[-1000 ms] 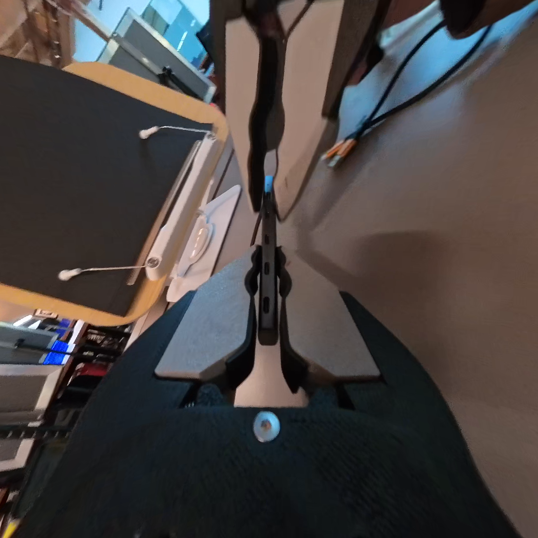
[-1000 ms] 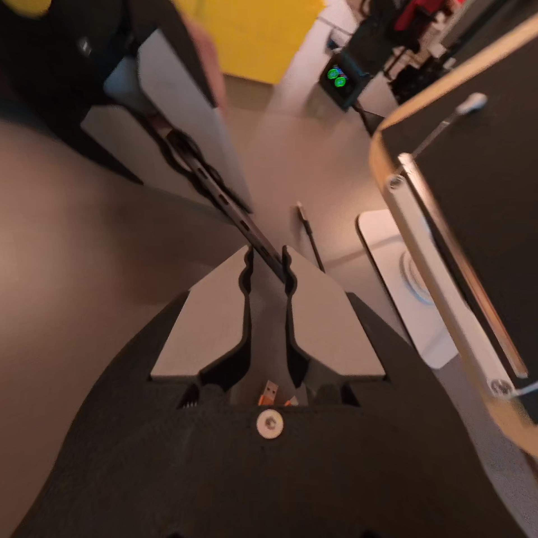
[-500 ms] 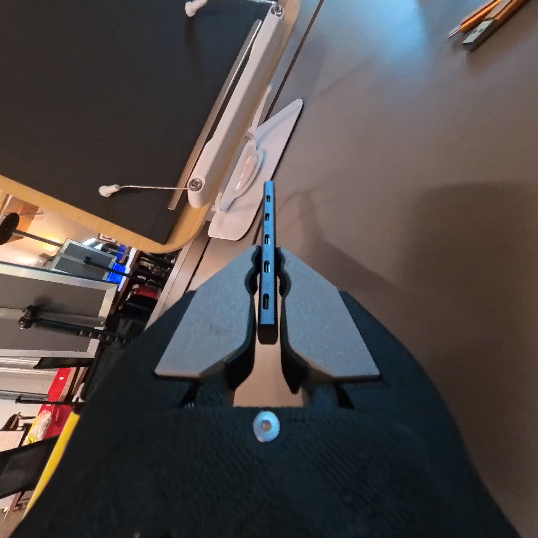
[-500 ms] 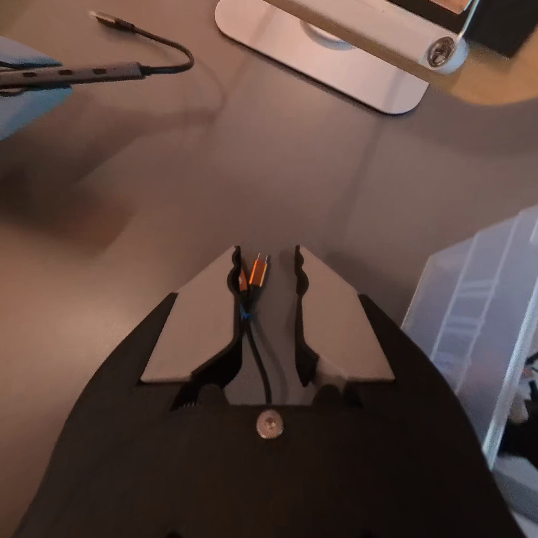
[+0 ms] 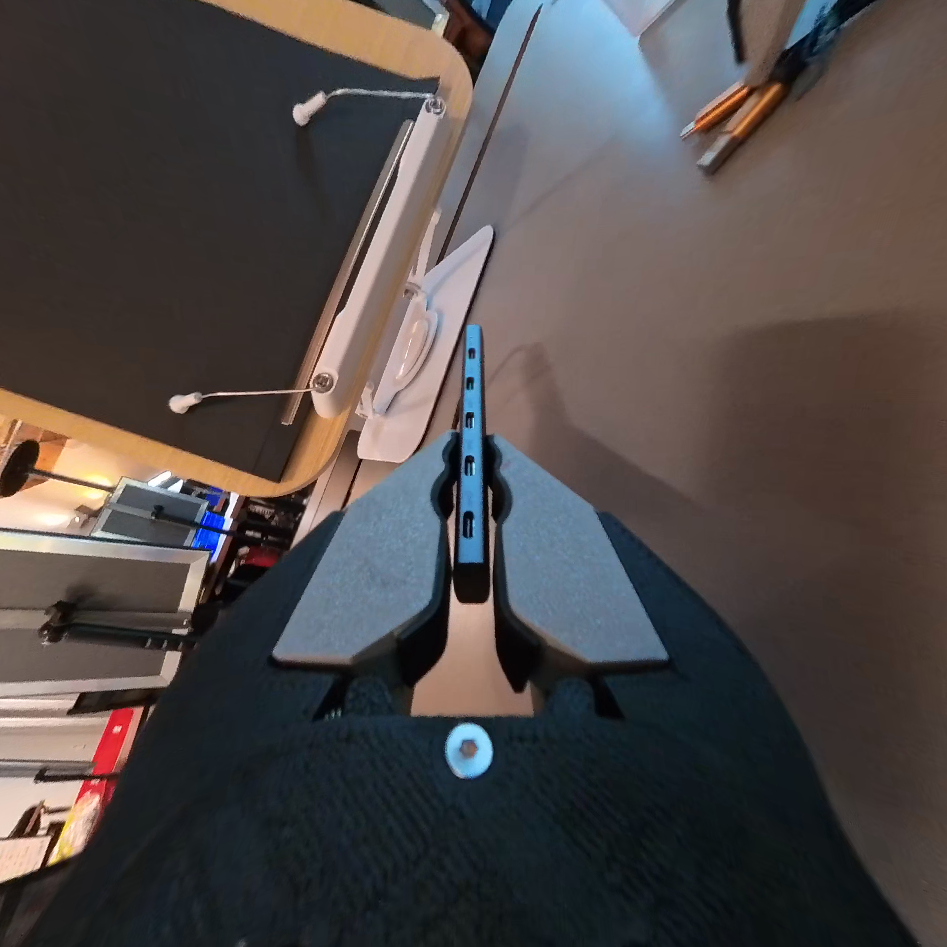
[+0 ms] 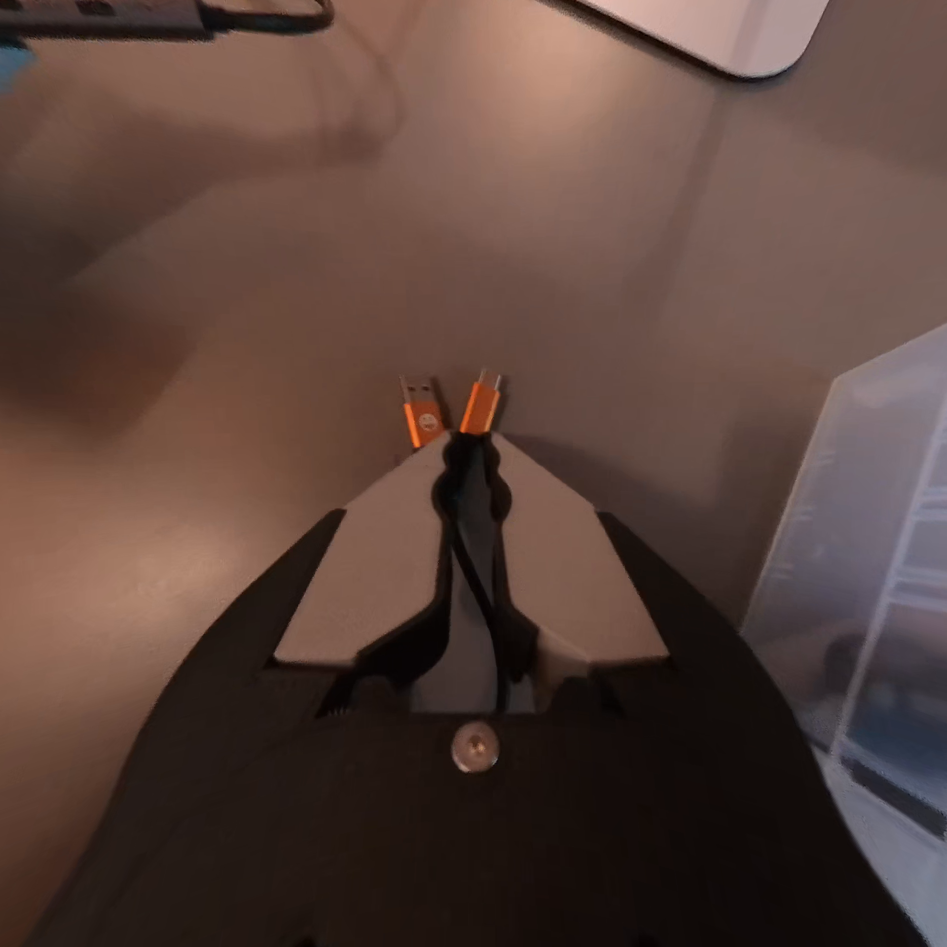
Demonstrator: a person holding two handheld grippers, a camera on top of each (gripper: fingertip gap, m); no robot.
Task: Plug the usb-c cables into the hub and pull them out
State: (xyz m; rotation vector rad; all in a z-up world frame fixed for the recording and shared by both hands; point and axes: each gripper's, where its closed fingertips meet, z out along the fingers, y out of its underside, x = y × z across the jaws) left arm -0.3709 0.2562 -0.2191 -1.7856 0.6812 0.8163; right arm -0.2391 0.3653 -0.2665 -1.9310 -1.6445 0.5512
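My left gripper is shut on the hub, a slim dark grey bar with a row of several ports facing the camera, held on edge above the brown table. The hub also shows blurred in the right wrist view at the top left, with its own short cable. My right gripper is shut on a black cable just behind its orange usb-c plug. An orange usb-a plug lies beside it at the left fingertip. Both orange plugs show far off in the left wrist view.
A black board with a wooden rim stands on a white stand at the table's edge; its base shows in the right wrist view. A clear plastic box stands close on the right of my right gripper. There is about 20 cm between the tips of the two grippers.
My right gripper left the hub, came down over the orange plugs and shut on the cable. My left gripper kept its hold on the hub.
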